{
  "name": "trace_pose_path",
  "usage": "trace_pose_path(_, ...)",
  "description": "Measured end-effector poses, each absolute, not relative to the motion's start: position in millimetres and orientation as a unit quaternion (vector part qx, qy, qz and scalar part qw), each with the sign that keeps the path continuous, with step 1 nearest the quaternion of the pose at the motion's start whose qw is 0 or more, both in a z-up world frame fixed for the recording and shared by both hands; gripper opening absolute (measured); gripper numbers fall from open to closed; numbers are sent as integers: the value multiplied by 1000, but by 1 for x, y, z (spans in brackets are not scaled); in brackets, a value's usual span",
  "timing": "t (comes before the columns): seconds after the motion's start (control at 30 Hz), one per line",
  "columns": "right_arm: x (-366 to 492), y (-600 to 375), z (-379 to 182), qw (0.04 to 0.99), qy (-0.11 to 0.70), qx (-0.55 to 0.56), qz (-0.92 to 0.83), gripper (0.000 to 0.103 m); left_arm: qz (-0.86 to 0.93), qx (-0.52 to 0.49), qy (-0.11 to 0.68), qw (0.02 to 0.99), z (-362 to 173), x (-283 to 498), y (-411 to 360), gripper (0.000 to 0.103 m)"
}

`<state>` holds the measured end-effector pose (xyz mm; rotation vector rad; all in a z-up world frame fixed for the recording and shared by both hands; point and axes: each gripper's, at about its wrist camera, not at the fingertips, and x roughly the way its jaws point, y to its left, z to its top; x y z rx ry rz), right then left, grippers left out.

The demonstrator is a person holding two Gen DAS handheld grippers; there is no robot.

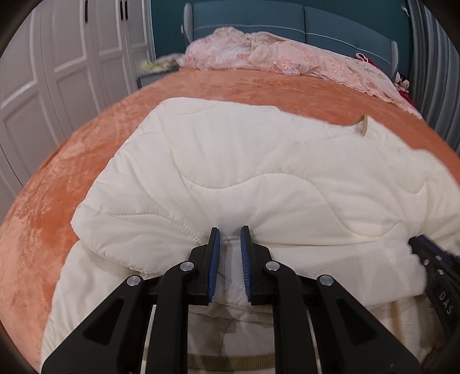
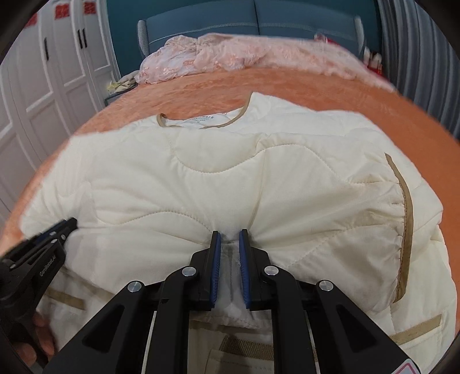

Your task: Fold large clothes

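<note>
A cream quilted jacket (image 1: 258, 178) (image 2: 230, 184) with tan trim lies on the orange bed, its near part doubled over itself. My left gripper (image 1: 230, 230) is shut on a bunched fold of the jacket near its left side; cloth fills the narrow gap between the blue pads. My right gripper (image 2: 230, 233) is shut on another fold of the same edge, near the tan-edged sleeve cuff (image 2: 405, 218). The collar (image 2: 201, 122) lies at the far side. Each gripper appears at the edge of the other's view: right gripper (image 1: 414, 244), left gripper (image 2: 72, 223).
An orange velvet bedspread (image 1: 72, 178) (image 2: 316, 95) covers the bed. Pink lace bedding (image 1: 273, 57) (image 2: 230, 51) is heaped at the blue headboard (image 1: 287, 20). White wardrobe doors (image 1: 57, 72) stand on the left, a grey curtain (image 2: 417, 43) on the right. A hand (image 2: 43, 336) holds the left tool.
</note>
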<state>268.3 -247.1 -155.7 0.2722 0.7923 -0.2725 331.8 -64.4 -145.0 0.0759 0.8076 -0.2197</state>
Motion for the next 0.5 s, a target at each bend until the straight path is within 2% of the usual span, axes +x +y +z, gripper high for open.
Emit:
trace_pose_path(0.07,259,-259,-135,903,378,147,-141,13,-121,30,412,902,-128,337,-57,17)
trace_pose_path(0.1,256,-262,-125,906,369,149,-145,17,-119,32,408,905,-114,339,-52,17)
trace_pose_path(0.23,274,-289,-87,906,352,190,-138,19,-135,19,398,907,-66,370,-53,18)
trace_pose_path(0.3,296,-296,-79,905,350,206,-125,19,-148,22,406,901,-54,392,-68,26)
trace_pose_path(0.43,359,-301,-82,902,366,210,-95,19,-167,26,414,894,-51,440,-106,30)
trace_pose_path(0.47,377,-303,-90,896,378,215,-89,14,-172,31,420,890,-57,454,-118,30)
trace_pose_path(0.5,391,-303,-96,893,386,215,-90,14,-175,35,427,887,-63,461,-127,30)
